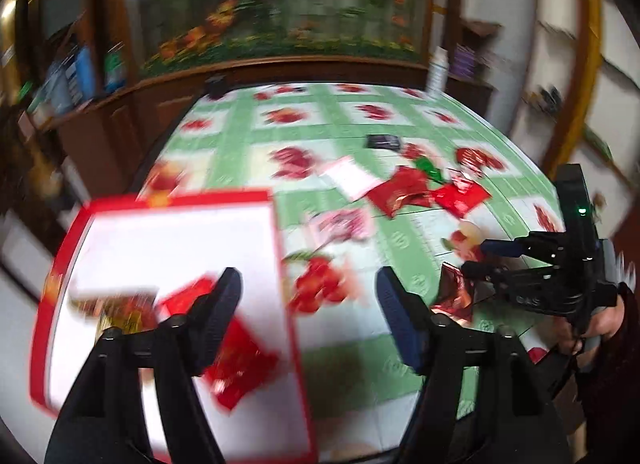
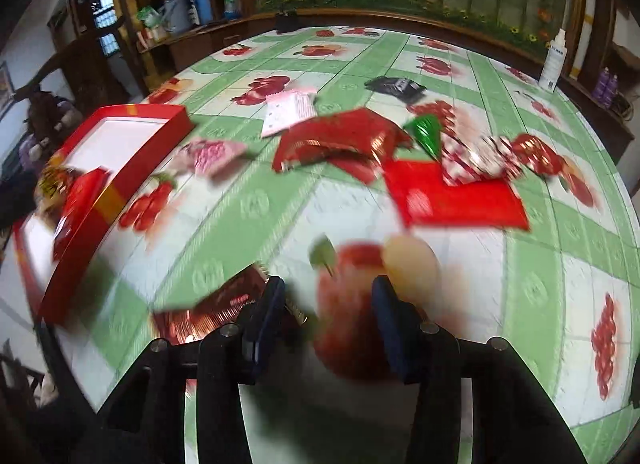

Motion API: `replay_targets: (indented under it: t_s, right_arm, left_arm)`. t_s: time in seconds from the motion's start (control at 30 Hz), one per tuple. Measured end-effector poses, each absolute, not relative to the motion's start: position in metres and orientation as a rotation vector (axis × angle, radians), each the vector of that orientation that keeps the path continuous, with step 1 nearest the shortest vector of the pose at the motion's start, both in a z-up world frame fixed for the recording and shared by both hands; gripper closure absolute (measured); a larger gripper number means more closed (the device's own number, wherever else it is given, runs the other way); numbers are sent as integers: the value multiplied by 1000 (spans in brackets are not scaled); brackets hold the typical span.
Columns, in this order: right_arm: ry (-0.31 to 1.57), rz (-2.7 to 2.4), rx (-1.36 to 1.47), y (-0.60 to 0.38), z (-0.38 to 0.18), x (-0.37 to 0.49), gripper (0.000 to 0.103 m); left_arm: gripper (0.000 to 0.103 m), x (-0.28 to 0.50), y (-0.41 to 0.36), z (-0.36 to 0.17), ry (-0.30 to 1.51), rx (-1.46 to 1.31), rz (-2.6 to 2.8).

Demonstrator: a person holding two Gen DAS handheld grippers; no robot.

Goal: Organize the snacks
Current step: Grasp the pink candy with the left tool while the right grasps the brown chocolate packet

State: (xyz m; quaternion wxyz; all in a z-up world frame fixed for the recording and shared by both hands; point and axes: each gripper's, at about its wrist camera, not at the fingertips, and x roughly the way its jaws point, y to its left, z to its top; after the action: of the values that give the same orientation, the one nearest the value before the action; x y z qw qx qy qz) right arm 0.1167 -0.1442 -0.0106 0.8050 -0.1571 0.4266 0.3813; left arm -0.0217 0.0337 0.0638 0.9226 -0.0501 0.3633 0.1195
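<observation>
Early days on this one, roughly a third done at a guess. Left tongs (image 1: 308, 288) spread wide with nothing between, hanging over the edge of the red cardboard box with the white inside (image 1: 180, 199). In there so far: two flat red packets (image 1: 240, 360) and one yellowish one (image 1: 120, 312), blurry though.

Right tongs (image 2: 324, 296) partly spread over the fruit-print table (image 2: 532, 264), not pinching anything. One shiny red foil packet (image 2: 208, 316) right against the left finger.

Still loose further out:
- one pink packet (image 2: 212, 151)
- one flat bright red packet (image 2: 456, 199)
- one big dark-red foil bag (image 2: 340, 139)
- one green foil piece (image 2: 424, 131)
- one red-and-white wrapped sweet (image 2: 480, 159)
- one white-pink sachet (image 2: 288, 111)
- one black packet (image 2: 396, 87)

So eight left, three in.
</observation>
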Motion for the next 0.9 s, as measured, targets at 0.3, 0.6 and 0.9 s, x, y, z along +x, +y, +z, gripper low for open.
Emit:
replay_targets:
  t_s: [0.3, 0.6, 0.9]
  right_arm:
    - [965, 778, 105, -202, -10, 157, 28]
    - [962, 790, 87, -201, -9, 154, 26]
    - [964, 792, 88, -199, -10, 156, 25]
  left_arm:
    - [23, 81, 27, 52, 900, 229, 90]
    - [24, 128, 13, 4, 1075, 328, -110]
    - [62, 131, 32, -9, 1090, 16, -78]
